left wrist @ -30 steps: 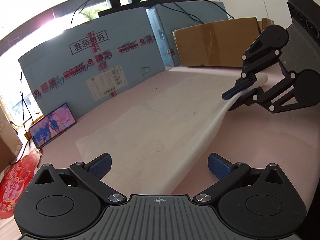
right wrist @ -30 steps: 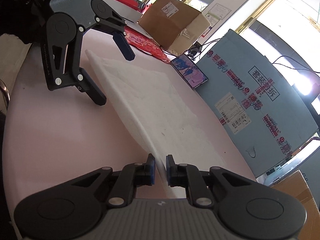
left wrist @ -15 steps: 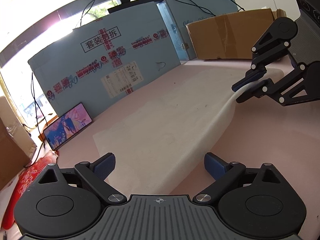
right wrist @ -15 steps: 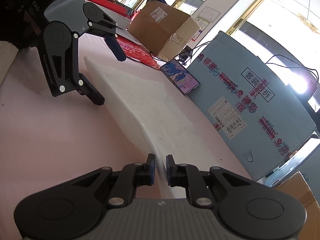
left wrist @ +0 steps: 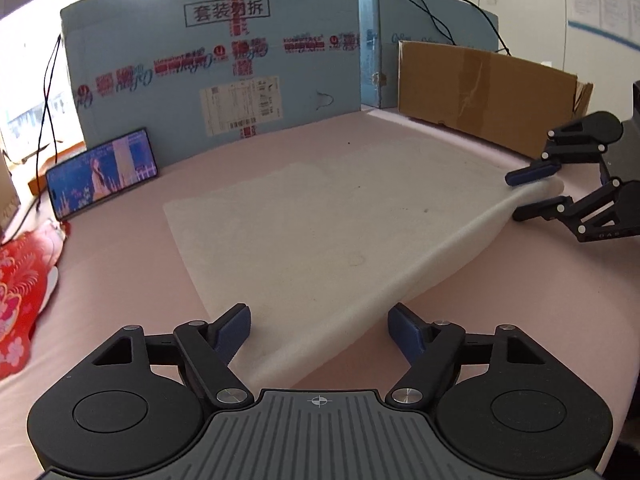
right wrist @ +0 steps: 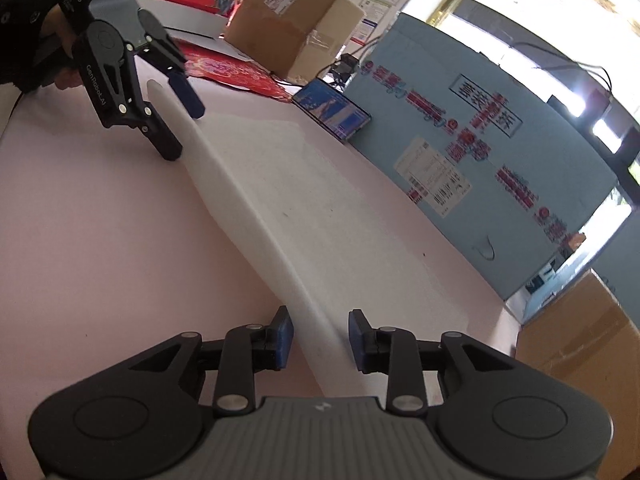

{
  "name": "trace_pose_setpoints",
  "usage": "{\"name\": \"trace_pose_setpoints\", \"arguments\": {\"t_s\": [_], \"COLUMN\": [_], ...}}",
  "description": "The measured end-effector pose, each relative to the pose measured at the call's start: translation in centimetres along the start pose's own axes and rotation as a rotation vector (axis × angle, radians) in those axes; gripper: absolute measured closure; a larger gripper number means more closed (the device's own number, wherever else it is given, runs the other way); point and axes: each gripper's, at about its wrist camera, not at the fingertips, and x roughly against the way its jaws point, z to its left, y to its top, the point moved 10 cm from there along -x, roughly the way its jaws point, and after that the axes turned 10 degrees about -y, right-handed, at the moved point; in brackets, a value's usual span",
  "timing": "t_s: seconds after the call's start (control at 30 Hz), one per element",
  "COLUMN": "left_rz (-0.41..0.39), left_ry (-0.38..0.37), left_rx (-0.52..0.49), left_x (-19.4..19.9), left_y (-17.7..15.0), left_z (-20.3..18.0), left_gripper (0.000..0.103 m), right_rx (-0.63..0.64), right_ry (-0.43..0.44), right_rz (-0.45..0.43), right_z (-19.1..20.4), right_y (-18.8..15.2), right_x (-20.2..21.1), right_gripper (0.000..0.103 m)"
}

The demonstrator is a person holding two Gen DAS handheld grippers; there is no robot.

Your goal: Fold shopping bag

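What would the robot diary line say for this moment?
step: fold shopping bag | left gripper: jaws open astride folded edge | right gripper: jaws open astride other end | flat white fabric bag: on pink table

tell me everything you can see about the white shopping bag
The white shopping bag looks like thin, matte, slightly fuzzy fabric with a few small dark specks. It lies spread flat on the pink table, with its near long edge raised in a soft rounded fold running from one gripper to the other. No handles are visible. The left gripper and the right gripper are both open, each straddling one end of that fold; contact with the fingers can't be confirmed.
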Motion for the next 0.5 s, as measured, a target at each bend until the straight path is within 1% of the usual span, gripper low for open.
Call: {"name": "trace_pose_setpoints", "arguments": {"t_s": [0.23,0.27,0.33,0.4,0.47,0.5], "left_rz": [-0.045,-0.063,-0.105,-0.153,-0.173,-0.18], "left_ry": [-0.075,-0.092,-0.126,-0.144,-0.155,-0.145], "left_rx": [0.105,0.131,0.156,0.16,0.162,0.169], "left_x": [0.6,0.7,1.2,1.7,1.7,1.7], "left_y": [0.1,0.3,0.7,1.3,1.6,1.8], "left_z": [1.3,1.5,1.7,1.5,1.3,1.3], "left_gripper": [0.027,0.027,0.027,0.027,0.027,0.042], "right_rx": [-0.268,-0.327,-0.445,-0.533,-0.552,-0.555], "right_ry": [0.117,0.143,0.201,0.23,0.232,0.237], "right_rz": [0.096,0.107,0.11,0.109,0.105,0.106], "right_z": [-3.9,-4.5,-5.7,-6.8,-7.2,-7.1], "right_y": [-2.4,-2.7,-2.9,-3.2,-3.3,-3.2], "right_x": [-0.2,-0.3,-0.4,-0.4,-0.6,-0.8], "right_gripper": [0.066,0.066,0.066,0.065,0.065,0.066]}}
